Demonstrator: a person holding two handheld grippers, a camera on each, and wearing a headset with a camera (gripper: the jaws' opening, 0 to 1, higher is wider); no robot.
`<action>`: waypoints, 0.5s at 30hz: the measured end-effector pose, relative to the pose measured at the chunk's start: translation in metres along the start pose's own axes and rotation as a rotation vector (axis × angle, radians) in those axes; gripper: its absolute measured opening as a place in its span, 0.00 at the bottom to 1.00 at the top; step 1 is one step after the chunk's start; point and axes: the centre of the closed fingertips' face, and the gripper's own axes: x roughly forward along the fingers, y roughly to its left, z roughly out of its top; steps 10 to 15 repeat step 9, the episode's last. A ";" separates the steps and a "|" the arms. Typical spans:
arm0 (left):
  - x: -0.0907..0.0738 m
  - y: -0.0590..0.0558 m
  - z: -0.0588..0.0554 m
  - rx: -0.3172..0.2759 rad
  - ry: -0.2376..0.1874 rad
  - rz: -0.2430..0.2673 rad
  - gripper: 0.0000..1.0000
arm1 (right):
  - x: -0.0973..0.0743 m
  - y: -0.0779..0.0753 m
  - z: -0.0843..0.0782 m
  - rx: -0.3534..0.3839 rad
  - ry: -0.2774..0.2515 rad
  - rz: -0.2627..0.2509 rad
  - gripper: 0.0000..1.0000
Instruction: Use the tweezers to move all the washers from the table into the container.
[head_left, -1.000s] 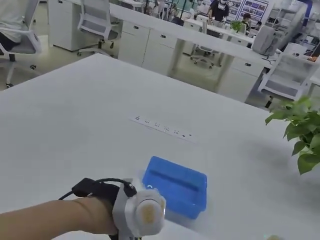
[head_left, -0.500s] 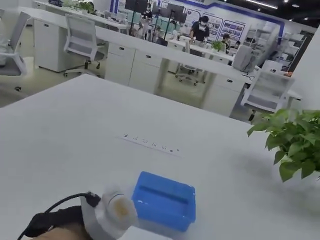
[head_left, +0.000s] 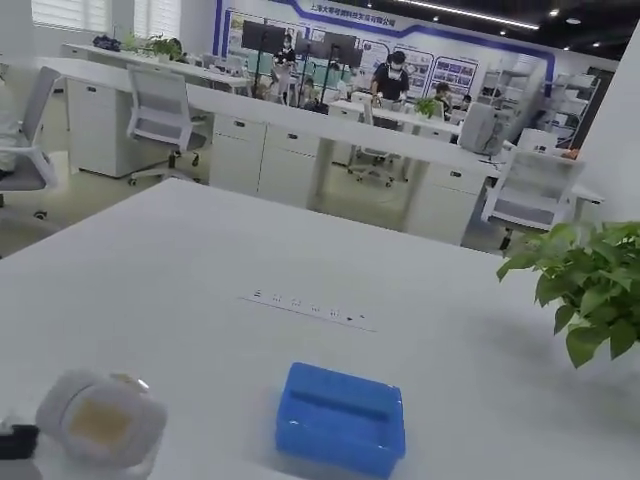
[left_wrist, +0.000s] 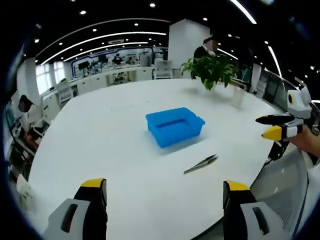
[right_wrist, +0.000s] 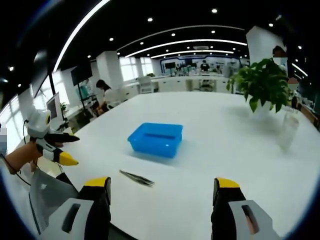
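Office desks and chairs stand well back, so the working ground is the white bench (head_left: 200, 280), broad and mostly bare. The left claw (left_wrist: 164, 185) hangs with its jaws spread wide and nothing between them. The right claw (right_wrist: 162, 182) is the same. Both seem to be held out past the near edge, well apart from each other. The tweezers (left_wrist: 200, 163) lie flat on the bench near that edge, between the claws and the blue container (left_wrist: 175, 126), which sits further in and apart from them. The washers are too small to tell on the white top, so I cannot say where they lie. The main risk, as I judge it, is the pickup. The tweezers are thin and flat on a smooth top, so a jaw coming in low could skate them sideways. With the edge so near, a push toward the person could send them off the bench. A careless sweep could also scatter washers nobody has spotted. The container looks light, and a knock on its wall might slide it. If both claws close in on the tweezers together, they could clash. Room is otherwise generous. There is open top to the left and beyond the container, while the plant (head_left: 590, 290) crowds only the far right corner.
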 end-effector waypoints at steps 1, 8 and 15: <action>-0.002 0.001 -0.001 -0.014 -0.009 0.000 0.99 | 0.000 -0.001 -0.001 -0.004 0.001 -0.007 0.86; -0.012 0.006 -0.005 -0.020 -0.016 0.045 0.99 | 0.000 -0.004 -0.003 -0.028 0.002 -0.038 0.99; -0.012 0.007 -0.005 -0.022 -0.017 0.048 0.99 | 0.000 -0.005 -0.003 -0.030 0.001 -0.043 0.99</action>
